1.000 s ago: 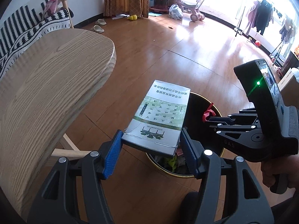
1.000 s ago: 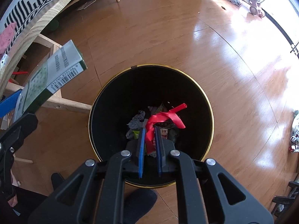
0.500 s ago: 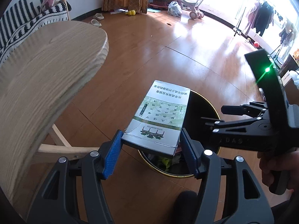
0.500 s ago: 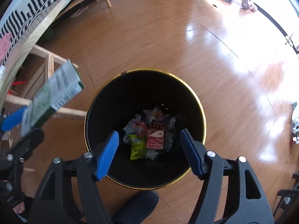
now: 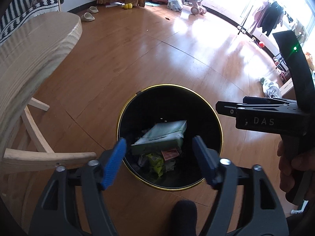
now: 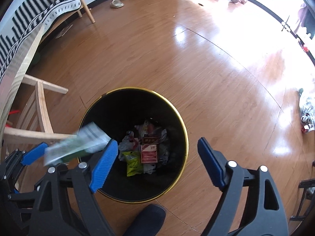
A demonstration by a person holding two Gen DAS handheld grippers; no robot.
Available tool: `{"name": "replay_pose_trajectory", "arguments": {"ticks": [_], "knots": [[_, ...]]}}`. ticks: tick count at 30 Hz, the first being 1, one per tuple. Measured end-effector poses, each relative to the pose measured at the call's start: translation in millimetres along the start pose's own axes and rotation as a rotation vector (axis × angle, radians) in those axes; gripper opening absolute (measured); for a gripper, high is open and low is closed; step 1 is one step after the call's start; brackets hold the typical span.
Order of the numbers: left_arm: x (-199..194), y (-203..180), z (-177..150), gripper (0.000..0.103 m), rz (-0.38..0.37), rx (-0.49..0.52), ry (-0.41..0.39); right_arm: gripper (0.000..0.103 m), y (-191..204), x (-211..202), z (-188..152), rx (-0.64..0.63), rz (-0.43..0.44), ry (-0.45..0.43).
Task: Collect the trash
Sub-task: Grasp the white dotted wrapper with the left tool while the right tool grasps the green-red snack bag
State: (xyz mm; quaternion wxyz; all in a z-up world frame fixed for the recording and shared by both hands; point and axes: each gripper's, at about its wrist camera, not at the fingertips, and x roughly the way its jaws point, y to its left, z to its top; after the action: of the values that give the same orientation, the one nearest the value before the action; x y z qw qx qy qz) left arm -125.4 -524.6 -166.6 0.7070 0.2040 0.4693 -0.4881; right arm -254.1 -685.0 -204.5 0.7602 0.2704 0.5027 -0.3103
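Observation:
A black bin with a gold rim (image 5: 220,129) stands on the wooden floor, holding a red cigarette pack (image 6: 149,153), a yellow-green wrapper (image 6: 132,162) and crumpled paper. My left gripper (image 5: 159,139) hangs over it with its jaws opening. The green-and-white box (image 5: 159,137) has left the pads and is falling into the bin mouth; it shows blurred at the bin's left rim (image 6: 78,145) in the right wrist view. My right gripper (image 6: 157,142) is above the bin's near side, its jaws opening with nothing between them. In the left wrist view the right gripper (image 5: 218,107) sits to the right, in a hand.
A light wooden table (image 5: 39,49) with slanted legs (image 5: 39,155) stands close to the left of the bin. A dark shoe (image 6: 145,222) is just in front of it. Slippers (image 5: 87,16) and plastic bags (image 5: 270,86) lie farther off on the floor.
The left jaws widened and let go of the box, which now drops into the bin. The right gripper went from shut on a red strip to wide open; the strip is gone.

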Motion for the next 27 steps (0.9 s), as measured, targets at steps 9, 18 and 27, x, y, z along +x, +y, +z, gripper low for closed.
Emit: {"name": "replay_pose_trajectory", "arguments": {"ticks": [9, 18, 27], "knots": [[-45, 18, -2, 0.092, 0.022, -0.007, -0.06, 0.085, 27, -25, 7, -0.04, -0.004, -0.048], [-141, 93, -13, 0.097, 0.175, -0.045, -0.182, 0.092, 135, -84, 19, -0.168, 0.042, -0.214], [-221, 258, -67, 0.097, 0.369, -0.346, -0.228, 0.093, 330, -81, 8, -0.434, 0.185, -0.192]]}}
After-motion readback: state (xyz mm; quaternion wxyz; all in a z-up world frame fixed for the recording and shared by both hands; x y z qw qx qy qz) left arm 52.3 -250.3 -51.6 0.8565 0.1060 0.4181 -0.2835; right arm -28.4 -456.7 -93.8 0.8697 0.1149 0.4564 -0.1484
